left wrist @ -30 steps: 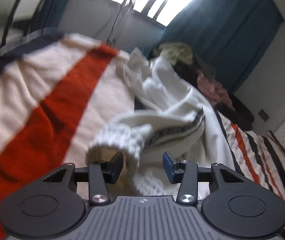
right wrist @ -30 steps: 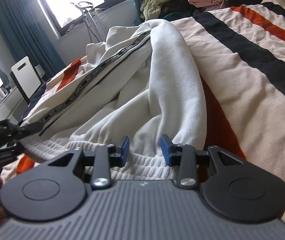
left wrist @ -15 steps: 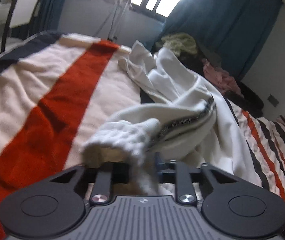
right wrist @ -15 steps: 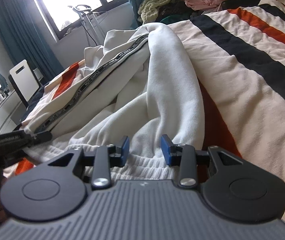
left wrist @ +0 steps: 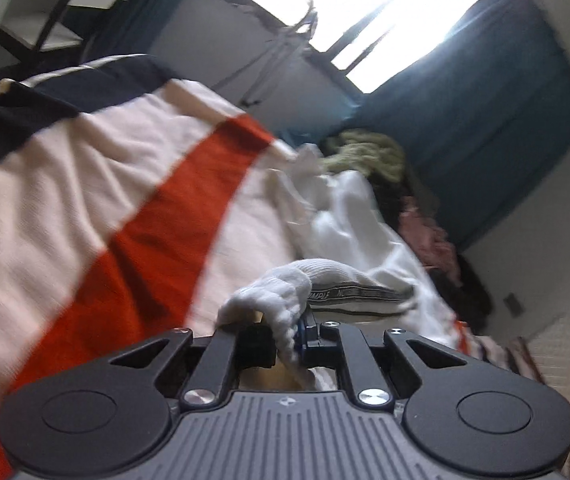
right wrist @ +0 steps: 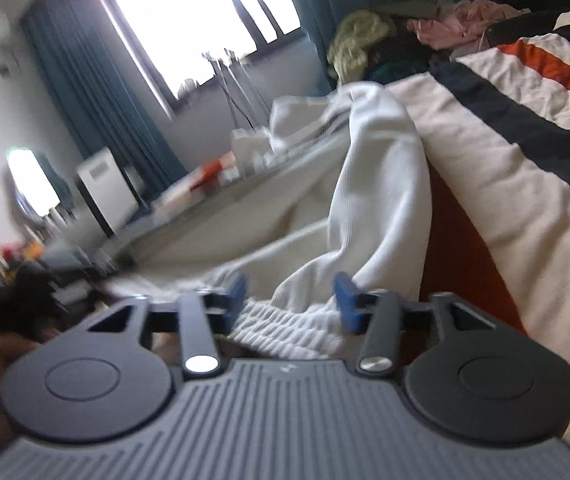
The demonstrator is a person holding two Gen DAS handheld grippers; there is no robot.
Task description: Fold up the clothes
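While the left gripper (left wrist: pixel 287 338) clenches the white garment's ribbed cuff (left wrist: pixel 281 292), the right gripper (right wrist: pixel 289 300) is opening around its hem (right wrist: pixel 285 326), bare striped blanket (right wrist: pixel 525 208) at three o'clock.

Soft cloth on the bed, matt plastic and bright metal on the tools

The white ribbed-knit garment (right wrist: pixel 381 200) has a bumpy elastic cuff (left wrist: pixel 281 300) and a woven printed band; the striped cream, orange and navy bedspread (left wrist: pixel 85 200) looks like nubbly cotton, perhaps towelling; the black gripper bodies (right wrist: pixel 285 412) are matt ridged plastic with shiny metal screws
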